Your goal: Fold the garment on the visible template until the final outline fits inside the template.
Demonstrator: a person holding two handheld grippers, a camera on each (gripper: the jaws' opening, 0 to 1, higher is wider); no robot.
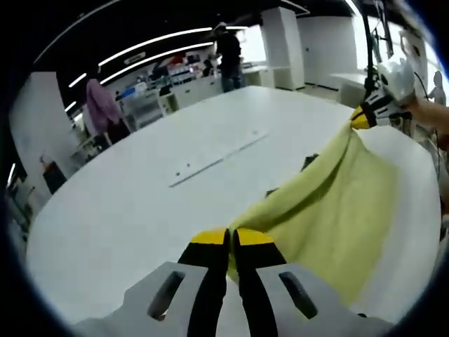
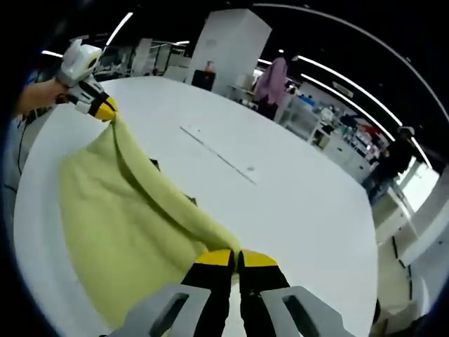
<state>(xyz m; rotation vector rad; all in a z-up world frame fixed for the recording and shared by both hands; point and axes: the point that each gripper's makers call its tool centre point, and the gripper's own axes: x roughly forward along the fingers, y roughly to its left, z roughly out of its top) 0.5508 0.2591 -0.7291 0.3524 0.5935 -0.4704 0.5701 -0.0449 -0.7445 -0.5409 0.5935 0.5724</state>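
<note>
Your left gripper (image 1: 231, 242) has its yellow-tipped jaws pressed together on one corner of the yellow-green garment (image 1: 330, 210), and your right gripper (image 2: 236, 261) is clenched the same way on the opposite corner. In the left gripper view the right gripper (image 1: 362, 118) shows at the far upper right, pinching the cloth at its tip; in the right gripper view the left gripper (image 2: 105, 109) shows at the upper left doing the same, with your hand (image 2: 38, 95) behind it.

The garment (image 2: 119, 225) hangs stretched between the two grippers, so its long axis runs straight from one pinched corner to the other. The top edge is pulled into a taut ridge along that line, and the rest of the fabric drapes down from it onto the white table (image 1: 140, 210).

The cloth starts right at each gripper's jaw tips and spreads away towards the other gripper. A small dark patch peeks out just past the ridge near its middle; you cannot tell what it is. A pale strip (image 1: 217, 158) lies on the table well apart from the garment, beyond the ridge.
</note>
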